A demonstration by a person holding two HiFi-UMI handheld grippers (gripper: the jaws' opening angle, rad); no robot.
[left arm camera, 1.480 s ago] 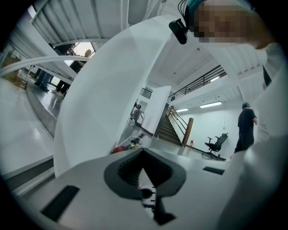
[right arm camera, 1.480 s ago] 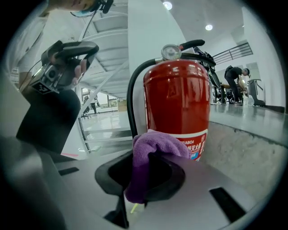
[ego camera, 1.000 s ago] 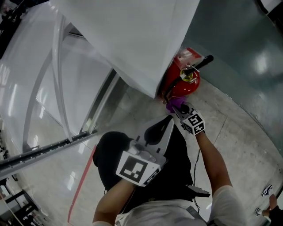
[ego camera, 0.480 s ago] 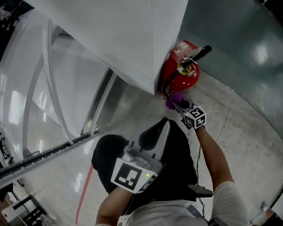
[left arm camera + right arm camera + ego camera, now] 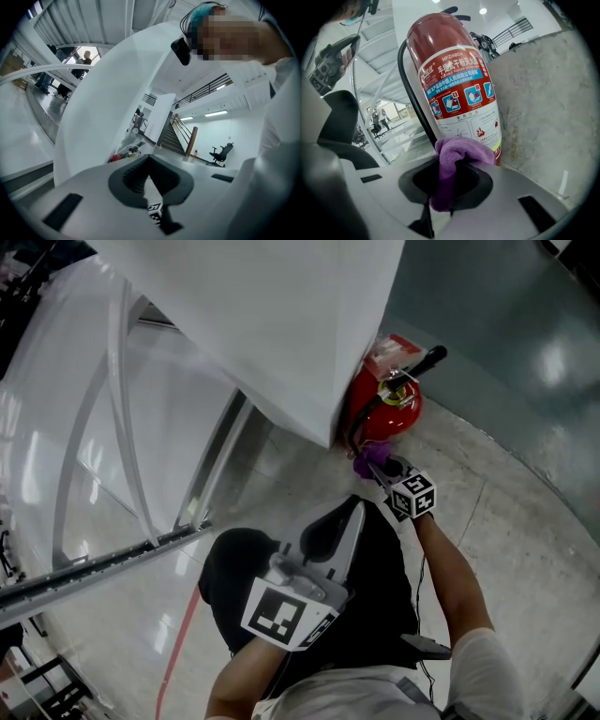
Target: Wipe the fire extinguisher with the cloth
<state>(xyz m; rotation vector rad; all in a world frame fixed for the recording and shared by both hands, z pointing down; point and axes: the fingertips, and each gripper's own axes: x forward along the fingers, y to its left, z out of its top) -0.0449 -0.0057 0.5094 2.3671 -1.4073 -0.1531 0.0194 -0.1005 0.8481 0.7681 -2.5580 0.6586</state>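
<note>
1 cloth (image 5: 457, 154) between right fingers (image 5: 511, 187), against extinguisher (image 5: 450, 70)

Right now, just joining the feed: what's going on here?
A person is working with two handheld grippers. The right gripper is shut on a purple cloth, held at the lower label of a red fire extinguisher that stands on the floor. The left gripper is shut with nothing between its fingers, held back near the person's body.

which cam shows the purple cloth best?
Right gripper view: the purple cloth sits centre frame, pinched in the right hand-held gripper by the fire extinguisher. Head view shows only a small purple patch; left gripper view shows none of it.
</note>
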